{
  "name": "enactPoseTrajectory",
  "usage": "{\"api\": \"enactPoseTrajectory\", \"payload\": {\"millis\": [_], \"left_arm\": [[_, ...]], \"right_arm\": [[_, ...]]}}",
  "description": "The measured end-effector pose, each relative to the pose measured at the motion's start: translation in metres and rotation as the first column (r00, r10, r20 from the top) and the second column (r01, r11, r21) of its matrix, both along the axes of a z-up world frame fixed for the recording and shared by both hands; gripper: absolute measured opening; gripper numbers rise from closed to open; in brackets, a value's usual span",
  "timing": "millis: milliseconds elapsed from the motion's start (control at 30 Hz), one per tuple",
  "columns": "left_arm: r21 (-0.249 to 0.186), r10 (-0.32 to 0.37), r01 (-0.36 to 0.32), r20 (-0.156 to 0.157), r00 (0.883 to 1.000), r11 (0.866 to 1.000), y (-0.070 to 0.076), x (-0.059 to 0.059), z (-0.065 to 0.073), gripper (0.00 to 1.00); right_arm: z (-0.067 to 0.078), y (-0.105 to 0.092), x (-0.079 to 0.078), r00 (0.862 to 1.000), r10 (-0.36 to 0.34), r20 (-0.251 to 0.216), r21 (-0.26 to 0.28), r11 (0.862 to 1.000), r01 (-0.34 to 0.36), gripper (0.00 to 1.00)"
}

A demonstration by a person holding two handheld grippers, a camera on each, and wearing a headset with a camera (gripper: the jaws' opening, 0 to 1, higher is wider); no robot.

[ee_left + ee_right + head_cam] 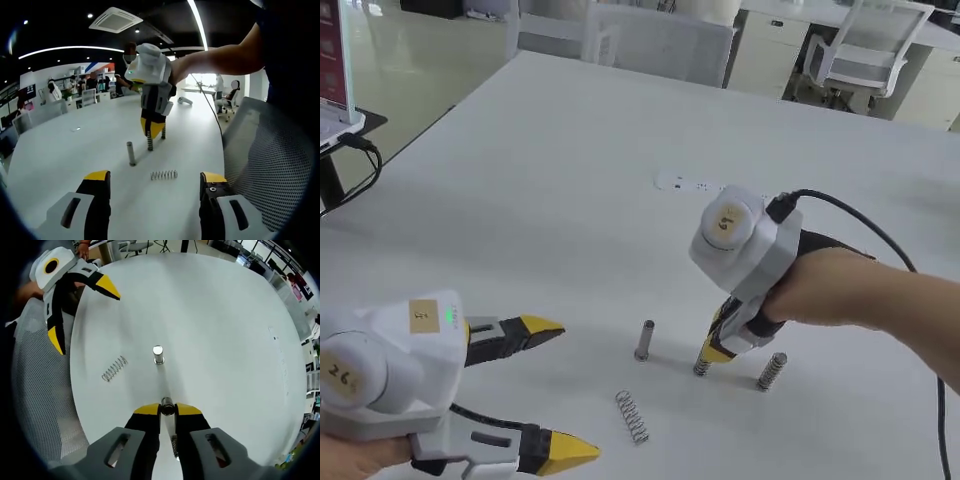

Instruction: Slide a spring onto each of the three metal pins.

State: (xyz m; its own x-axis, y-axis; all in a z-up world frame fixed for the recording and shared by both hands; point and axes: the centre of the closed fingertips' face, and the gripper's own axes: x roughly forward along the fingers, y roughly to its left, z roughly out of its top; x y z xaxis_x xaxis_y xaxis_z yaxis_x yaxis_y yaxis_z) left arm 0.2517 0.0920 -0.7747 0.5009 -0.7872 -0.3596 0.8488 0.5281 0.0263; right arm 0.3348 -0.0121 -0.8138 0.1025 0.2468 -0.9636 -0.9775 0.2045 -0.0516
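Left gripper (pixel 575 390) is nearest, low on my left in the head view, jaws spread wide and holding nothing over the white table (pixel 520 200). Loose spring (pixel 632 416) lies flat on the table just ahead of its yellow tips and touches neither jaw. Past that, bare pin (pixel 645 340) stands upright with nothing on it. Right gripper (pixel 710 358) points down at the middle pin (pixel 167 406), jaws pressed nearly together and pinching the middle spring (pixel 702 368), which sits around that pin. The pin's round top shows between the tips in the right gripper view, and coils run down to the table below them. Third pin (pixel 772 371) is just to the right, already wrapped in coils and leaning slightly. All three pins stand in a rough row, near each other but apart. My hand (pixel 820 285) wraps the right gripper's grip, and a black cable (pixel 860 222) arcs off behind it. Power strip (pixel 695 186) lies farther back on the table, well apart from the pins.
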Motion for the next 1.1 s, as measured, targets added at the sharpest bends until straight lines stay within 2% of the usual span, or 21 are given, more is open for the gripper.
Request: {"api": "enactPoseTrajectory", "payload": {"millis": [267, 533, 933, 1100], "left_arm": [[0.001, -0.002, 0.002, 0.000, 1.000, 1.000, 0.000, 0.000, 0.000, 0.69], [0.003, -0.009, 0.009, -0.002, 1.000, 1.000, -0.002, -0.001, 0.000, 0.69], [0.003, -0.012, 0.012, -0.003, 1.000, 1.000, -0.003, -0.003, -0.001, 0.69], [0.003, -0.013, 0.013, -0.003, 1.000, 1.000, -0.003, -0.004, -0.001, 0.69]], "right_arm": [[0.002, -0.003, -0.001, 1.000, -0.013, 0.005, 0.013, 1.000, 0.013, 0.12], [0.013, -0.008, -0.001, 0.999, -0.033, 0.024, 0.034, 0.999, 0.032, 0.14], [0.021, -0.015, -0.017, 0.997, -0.071, 0.019, 0.075, 0.995, 0.069, 0.15], [0.023, -0.017, -0.028, 0.995, -0.095, 0.008, 0.095, 0.991, 0.094, 0.15]]}}
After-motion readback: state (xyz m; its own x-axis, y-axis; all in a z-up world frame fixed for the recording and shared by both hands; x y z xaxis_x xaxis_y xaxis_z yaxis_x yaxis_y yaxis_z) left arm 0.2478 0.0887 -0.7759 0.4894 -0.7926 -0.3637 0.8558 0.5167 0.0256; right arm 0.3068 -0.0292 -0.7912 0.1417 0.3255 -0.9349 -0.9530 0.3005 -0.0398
